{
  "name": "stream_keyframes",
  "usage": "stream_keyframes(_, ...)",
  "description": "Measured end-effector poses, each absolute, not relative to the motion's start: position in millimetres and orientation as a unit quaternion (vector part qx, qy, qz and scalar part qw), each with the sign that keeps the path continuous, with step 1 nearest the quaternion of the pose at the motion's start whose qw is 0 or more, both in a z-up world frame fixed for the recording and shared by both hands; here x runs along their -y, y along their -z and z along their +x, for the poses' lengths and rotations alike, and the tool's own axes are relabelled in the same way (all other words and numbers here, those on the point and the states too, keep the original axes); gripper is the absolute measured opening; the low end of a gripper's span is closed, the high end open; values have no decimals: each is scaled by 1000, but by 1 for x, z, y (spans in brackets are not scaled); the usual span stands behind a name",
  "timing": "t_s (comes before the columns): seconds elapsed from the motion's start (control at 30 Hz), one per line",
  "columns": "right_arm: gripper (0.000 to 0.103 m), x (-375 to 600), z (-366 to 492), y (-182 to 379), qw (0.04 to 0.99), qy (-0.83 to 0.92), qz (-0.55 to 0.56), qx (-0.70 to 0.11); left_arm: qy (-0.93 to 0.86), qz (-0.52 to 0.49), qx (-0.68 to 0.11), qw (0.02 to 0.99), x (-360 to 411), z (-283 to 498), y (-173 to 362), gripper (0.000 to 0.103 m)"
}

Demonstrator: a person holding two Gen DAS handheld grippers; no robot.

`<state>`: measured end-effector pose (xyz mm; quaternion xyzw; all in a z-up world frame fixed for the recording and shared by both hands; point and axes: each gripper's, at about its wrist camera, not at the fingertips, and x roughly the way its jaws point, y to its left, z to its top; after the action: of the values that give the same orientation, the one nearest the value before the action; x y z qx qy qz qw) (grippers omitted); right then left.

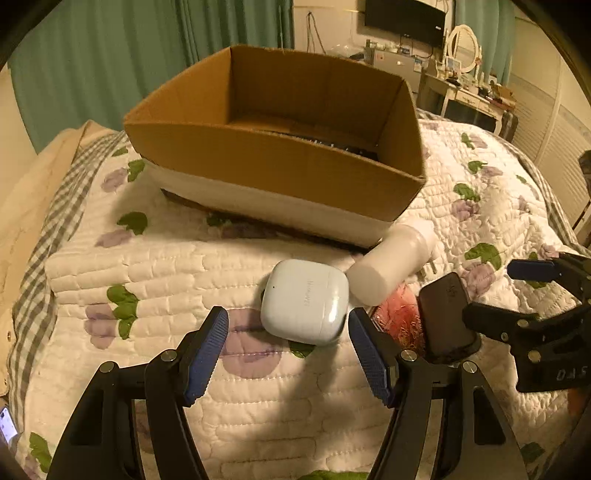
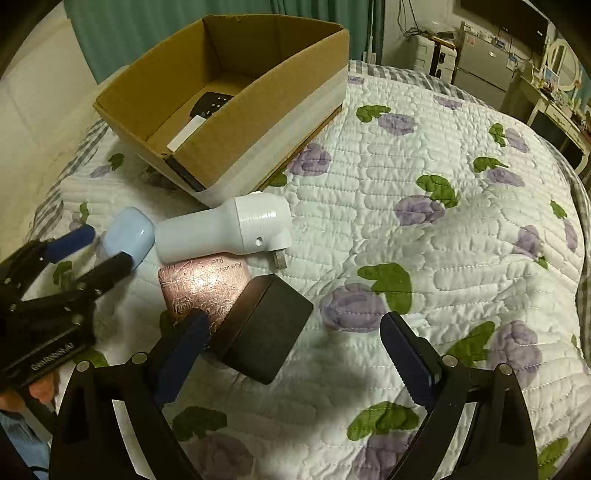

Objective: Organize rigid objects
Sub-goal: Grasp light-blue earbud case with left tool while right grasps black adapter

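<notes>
My left gripper (image 1: 288, 354) hangs with jaws spread wide, nothing between them. Just ahead of the fingertips lies the white earbud case (image 1: 304, 301), rounded square, glossy, flat on the quilt (image 1: 147, 266), lettering on its lid too faint to read. My right gripper (image 2: 295, 354) is also spread wide and holds nothing; its left finger sits close beside the black box (image 2: 267, 332), contact unclear.

The black box is matte, rectangular, tilted, lying partly over the pink embossed tin (image 2: 201, 286). The tin carries a rose pattern and script. A white plug-in device (image 2: 225, 229) with a cylindrical body and metal prongs lies on its side, touching the earbud case at one end and nearly against the cardboard box (image 2: 258, 122) at the other. All four objects cluster just in front of that box, on the quilt.

The cardboard box is open-topped, white band round its base. Inside, the right wrist view shows a dark remote control (image 2: 212, 105) and a thin white strip (image 2: 186, 134).

Background: green curtains (image 1: 110, 55), wall-mounted television (image 1: 404, 20), dressing table with oval mirror (image 1: 461, 44).
</notes>
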<state>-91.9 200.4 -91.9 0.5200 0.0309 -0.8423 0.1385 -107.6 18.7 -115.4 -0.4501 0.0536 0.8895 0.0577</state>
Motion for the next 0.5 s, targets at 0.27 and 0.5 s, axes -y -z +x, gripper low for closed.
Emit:
stream_keyframes(0.27, 81, -195, -94, 110, 139, 829, 541, -24, -884, -460, -48, 74, -21, -114, 126, 50)
stream_keyframes(0.5, 72, -187, -100, 124, 152, 817, 556, 0, -894, -441, -39, 68, -16, -103, 110, 50)
